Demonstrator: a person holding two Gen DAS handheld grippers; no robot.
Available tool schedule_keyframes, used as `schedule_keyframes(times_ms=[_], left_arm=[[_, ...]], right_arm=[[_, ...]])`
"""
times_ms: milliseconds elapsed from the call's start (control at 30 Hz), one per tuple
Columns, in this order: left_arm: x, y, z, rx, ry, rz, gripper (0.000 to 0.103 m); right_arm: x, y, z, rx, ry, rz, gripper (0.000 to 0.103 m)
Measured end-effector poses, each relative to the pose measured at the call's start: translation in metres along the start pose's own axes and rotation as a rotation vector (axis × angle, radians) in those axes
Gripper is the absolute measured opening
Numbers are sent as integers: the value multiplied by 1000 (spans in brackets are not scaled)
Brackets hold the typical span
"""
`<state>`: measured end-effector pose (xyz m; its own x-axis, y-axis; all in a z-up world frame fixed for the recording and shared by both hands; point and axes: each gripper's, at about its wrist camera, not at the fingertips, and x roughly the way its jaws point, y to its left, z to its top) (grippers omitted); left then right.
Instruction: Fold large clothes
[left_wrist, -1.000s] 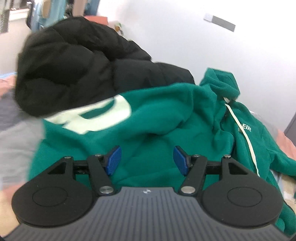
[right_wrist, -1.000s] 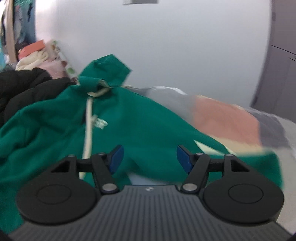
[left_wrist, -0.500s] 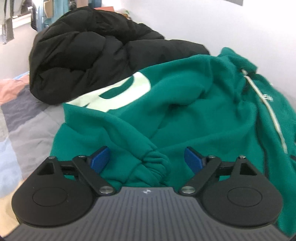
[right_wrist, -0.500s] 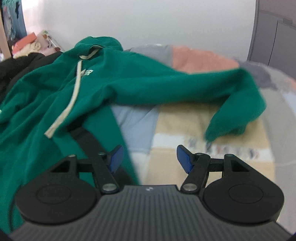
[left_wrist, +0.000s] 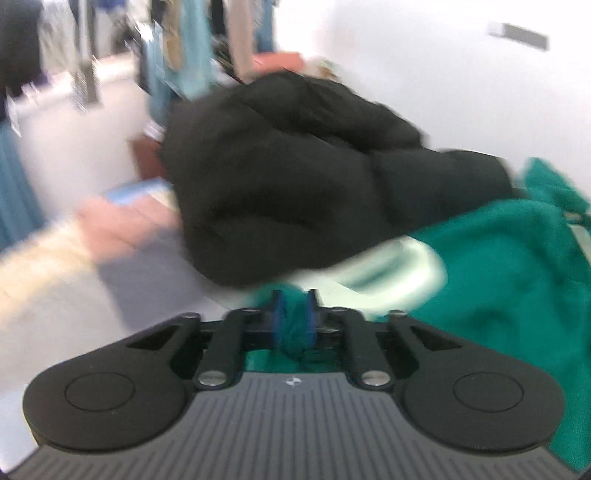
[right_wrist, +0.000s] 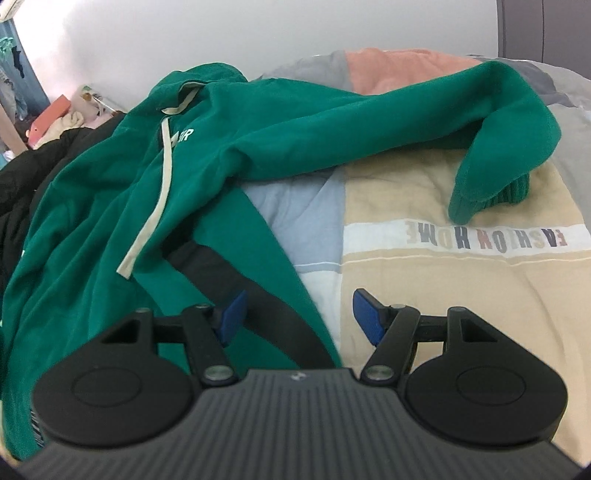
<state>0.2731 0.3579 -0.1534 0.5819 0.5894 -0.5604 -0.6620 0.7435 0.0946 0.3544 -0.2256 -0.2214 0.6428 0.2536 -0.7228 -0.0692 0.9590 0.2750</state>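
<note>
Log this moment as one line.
left gripper: shut on green hoodie cuff | right gripper: open, empty, over hem | black jacket: beside

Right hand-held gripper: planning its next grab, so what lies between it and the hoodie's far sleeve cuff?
In the right wrist view, only bare patchwork bedspread separates the right hand-held gripper from the green cuff.

A home bedroom: a patchwork quilt (right_wrist: 424, 280) (printed "FASHION HOME") covers the bed, clothes (left_wrist: 229, 40) hanging nearby.
</note>
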Motion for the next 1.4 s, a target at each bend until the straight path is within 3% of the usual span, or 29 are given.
schedule_keyframes(times_ms=[67, 200, 367, 533, 600, 700, 833, 900, 967, 1100, 1200, 1333, 1400], left_arm=[[13, 25, 18, 2, -6, 108, 2], [42, 72, 40, -66, 14, 252, 2], [72, 106, 43, -108, 46, 351, 2], [69, 113, 27, -158, 66, 247, 4], [61, 110, 26, -165, 91, 210, 12], [40, 105, 22, -190, 119, 86, 63], [-2, 79, 16, -165, 101, -56, 66], [-15, 59, 7, -138, 165, -158, 66], [-21, 40, -5, -134, 225, -204, 67], [-22, 4, -33, -173, 330, -257, 68], [-13, -12, -53, -251, 424, -293, 68], [-4, -15, -60, -229, 419, -254, 68], [-1, -9, -65, -282, 419, -257, 69]], right_arm=[[2, 0, 1, -11, -5, 3, 65], [6, -1, 5, 9, -2, 28, 65], [8, -3, 6, 5, -5, 22, 65], [15, -16, 8, 57, 26, 40, 65], [16, -18, 7, 73, 37, 60, 65], [13, -17, 7, 75, 47, 98, 65], [3, -13, 4, 56, 44, 132, 65], [-4, -12, 2, 29, 42, 136, 65], [-13, -11, -2, 2, 36, 131, 65], [-30, -12, -9, -21, 6, 106, 66], [-33, -14, -21, -42, 36, 70, 72], [-28, -18, -37, -16, 113, 99, 72], [-24, -15, -40, -27, 117, 80, 72]])
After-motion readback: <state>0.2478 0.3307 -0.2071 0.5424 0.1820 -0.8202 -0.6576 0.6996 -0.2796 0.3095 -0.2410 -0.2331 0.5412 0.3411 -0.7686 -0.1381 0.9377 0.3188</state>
